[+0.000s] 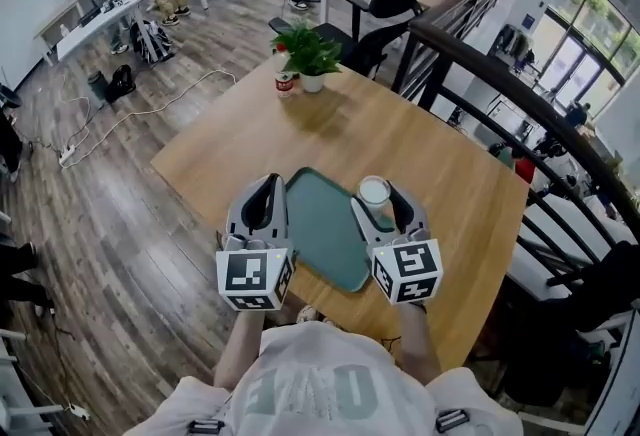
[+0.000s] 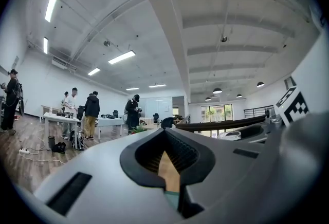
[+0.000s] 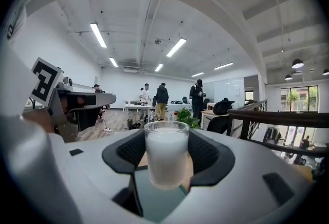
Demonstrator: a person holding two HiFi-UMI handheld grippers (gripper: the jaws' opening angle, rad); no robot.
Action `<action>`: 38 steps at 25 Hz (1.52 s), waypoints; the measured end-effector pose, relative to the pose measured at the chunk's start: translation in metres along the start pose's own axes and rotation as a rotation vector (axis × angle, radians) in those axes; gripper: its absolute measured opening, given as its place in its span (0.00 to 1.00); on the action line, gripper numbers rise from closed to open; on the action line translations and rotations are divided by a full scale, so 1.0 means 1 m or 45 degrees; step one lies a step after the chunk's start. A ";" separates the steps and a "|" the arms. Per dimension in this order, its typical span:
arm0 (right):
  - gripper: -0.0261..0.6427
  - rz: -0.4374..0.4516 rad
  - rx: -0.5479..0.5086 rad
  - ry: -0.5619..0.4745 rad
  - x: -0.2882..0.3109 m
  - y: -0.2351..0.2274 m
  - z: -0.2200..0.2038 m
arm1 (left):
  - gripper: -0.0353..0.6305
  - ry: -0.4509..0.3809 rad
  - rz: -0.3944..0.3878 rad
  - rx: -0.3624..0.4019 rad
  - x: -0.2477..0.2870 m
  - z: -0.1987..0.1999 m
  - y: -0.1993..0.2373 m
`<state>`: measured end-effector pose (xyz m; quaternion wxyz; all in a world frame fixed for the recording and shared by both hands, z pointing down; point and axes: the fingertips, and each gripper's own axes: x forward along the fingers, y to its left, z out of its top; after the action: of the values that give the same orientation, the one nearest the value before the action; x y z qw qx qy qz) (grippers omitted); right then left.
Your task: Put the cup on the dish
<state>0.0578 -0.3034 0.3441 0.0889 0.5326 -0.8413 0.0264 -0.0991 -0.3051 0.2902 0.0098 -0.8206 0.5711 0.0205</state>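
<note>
Holding the cup at the dish's far right corner

The right gripper point(image 1: 377, 198) was clamped on a milky glass cup point(image 3: 165, 153), one pad against each side, and the cup stood upright. From the head view, the cup was at the far right corner of the green dish point(image 1: 318, 229), with its base just over the rim (whether it rested there or hung above, I could not tell). The dish's long axis ran away from the person, and its bare middle lay left of the cup and nearer the person. The move probably called for a short carry that way, then a lowering. The left gripper point(image 1: 268, 186) was closed on nothing at the dish's left edge, so the right was the nearer one. The dish lay on a wooden table point(image 1: 420, 139). A potted plant point(image 1: 308, 54) stood well beyond its far end, and a dark railing point(image 1: 480, 59) ran off to its right.
</note>
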 end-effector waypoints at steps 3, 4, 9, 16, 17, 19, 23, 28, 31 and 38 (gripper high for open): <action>0.43 0.017 -0.023 0.049 0.005 0.000 -0.013 | 0.07 0.021 -0.017 -0.021 -0.004 -0.006 -0.005; 0.43 0.023 -0.040 0.069 0.009 -0.001 -0.020 | 0.07 0.026 -0.020 -0.028 -0.006 -0.007 -0.005; 0.43 0.048 -0.090 0.169 0.038 -0.008 -0.055 | 0.07 0.061 -0.004 -0.012 -0.005 -0.020 0.000; 0.43 0.089 -0.077 0.317 0.058 -0.011 -0.106 | 0.07 0.163 0.018 0.043 0.001 -0.049 -0.003; 0.43 0.092 -0.067 0.340 0.060 -0.012 -0.114 | 0.07 0.172 0.018 0.037 0.003 -0.052 -0.003; 0.43 0.096 -0.045 0.384 0.065 -0.016 -0.131 | 0.07 0.191 0.019 0.031 0.007 -0.058 -0.004; 0.43 0.090 -0.021 0.485 0.066 -0.024 -0.170 | 0.07 0.230 -0.003 0.022 0.012 -0.071 -0.013; 0.43 0.077 0.001 0.589 0.060 -0.032 -0.211 | 0.07 0.290 -0.048 0.075 0.017 -0.086 -0.028; 0.43 0.060 0.030 0.635 0.055 -0.039 -0.227 | 0.07 0.314 -0.061 0.078 0.020 -0.092 -0.032; 0.43 0.042 0.080 0.655 0.059 -0.047 -0.244 | 0.07 0.359 -0.057 0.089 0.024 -0.103 -0.029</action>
<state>0.1051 -0.3421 0.5916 0.2829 0.4970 -0.7984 0.1885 -0.0617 -0.3216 0.3922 -0.0414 -0.8271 0.5486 -0.1151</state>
